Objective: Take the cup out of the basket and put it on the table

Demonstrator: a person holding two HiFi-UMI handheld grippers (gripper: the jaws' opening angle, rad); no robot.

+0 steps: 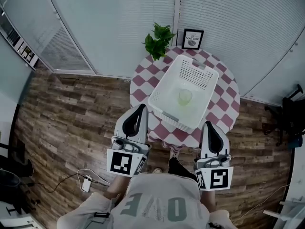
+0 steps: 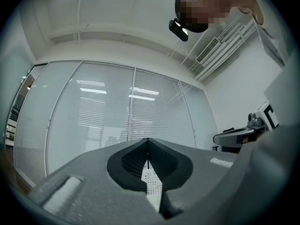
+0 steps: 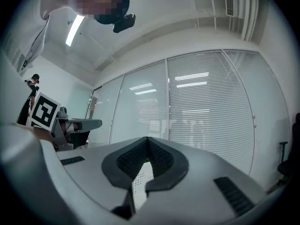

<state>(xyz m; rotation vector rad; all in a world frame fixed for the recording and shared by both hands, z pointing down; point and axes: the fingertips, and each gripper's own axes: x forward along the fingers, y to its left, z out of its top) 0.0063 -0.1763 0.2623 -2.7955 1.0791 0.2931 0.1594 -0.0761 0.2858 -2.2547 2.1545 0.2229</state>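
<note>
Grey left gripper (image 1: 141, 108), grey right gripper (image 1: 208, 125): jaws together, empty; pale green, seemingly translucent cup (image 1: 185, 97) upright in white perforated plastic basket (image 1: 192, 71)

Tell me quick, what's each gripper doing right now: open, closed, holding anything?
Left gripper: closed, holding nothing.
Right gripper: closed, holding nothing.

cup (image 1: 185, 97): pale green, upright | inside white basket (image 1: 167, 109) | on table (image 1: 224, 112)
</note>
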